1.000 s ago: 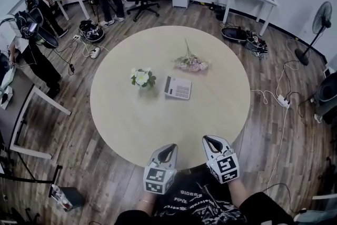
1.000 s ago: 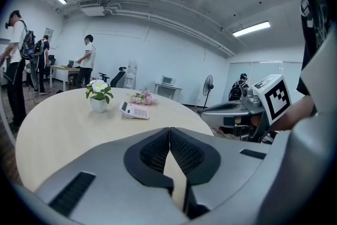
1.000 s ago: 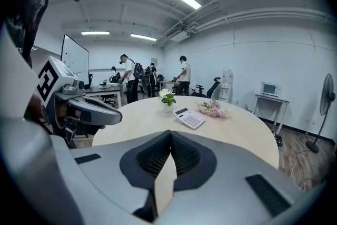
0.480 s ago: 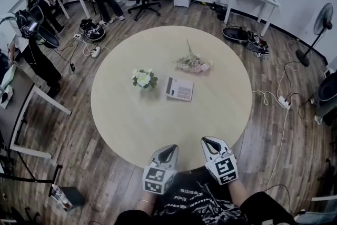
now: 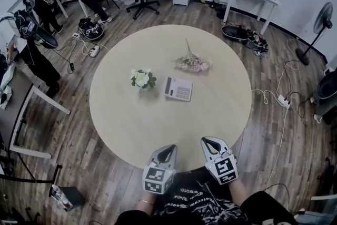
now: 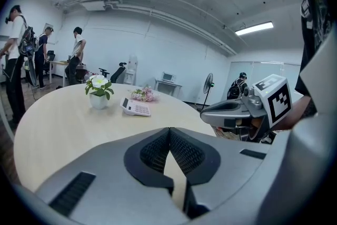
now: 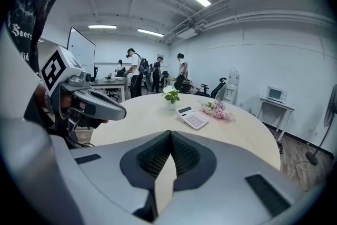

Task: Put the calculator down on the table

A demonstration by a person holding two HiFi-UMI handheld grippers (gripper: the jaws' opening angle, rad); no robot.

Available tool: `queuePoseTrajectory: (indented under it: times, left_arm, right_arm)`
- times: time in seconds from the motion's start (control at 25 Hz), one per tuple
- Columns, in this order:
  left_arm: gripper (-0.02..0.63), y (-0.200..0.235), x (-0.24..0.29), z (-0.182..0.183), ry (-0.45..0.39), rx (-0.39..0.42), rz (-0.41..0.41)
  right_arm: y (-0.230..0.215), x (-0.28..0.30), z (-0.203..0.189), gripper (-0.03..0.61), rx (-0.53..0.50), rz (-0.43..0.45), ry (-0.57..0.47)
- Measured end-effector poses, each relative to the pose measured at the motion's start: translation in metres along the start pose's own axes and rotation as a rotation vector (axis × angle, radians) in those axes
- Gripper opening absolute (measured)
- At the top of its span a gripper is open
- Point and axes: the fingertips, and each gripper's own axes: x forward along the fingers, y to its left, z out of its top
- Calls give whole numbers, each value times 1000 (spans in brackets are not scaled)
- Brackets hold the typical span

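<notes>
Calculator (image 5: 178,88) lying flat on the round table (image 5: 158,131), both grippers empty.
The calculator rests near the table's middle, just beside a small potted flower (image 5: 142,79) and near a pink bouquet (image 5: 193,64). The left gripper (image 5: 168,149) and right gripper (image 5: 209,141) hang side by side at the table's near rim, well apart from the calculator, each with its jaws pressed together and nothing between them.

White calculator (image 5: 178,88) flat, mid-table (image 5: 131,129), untouched.

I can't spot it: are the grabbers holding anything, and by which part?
Nothing is held. Left gripper and right gripper are shut, empty; the calculator lies on the table.
</notes>
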Motion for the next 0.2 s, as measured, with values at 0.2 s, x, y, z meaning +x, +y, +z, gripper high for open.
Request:
queuePoseTrajectory:
  times: [0.2]
  left_arm:
    - [20,1,5,0,3,-9,5]
  right_arm:
    - [-13,0,-3,6,36,-19,-6]
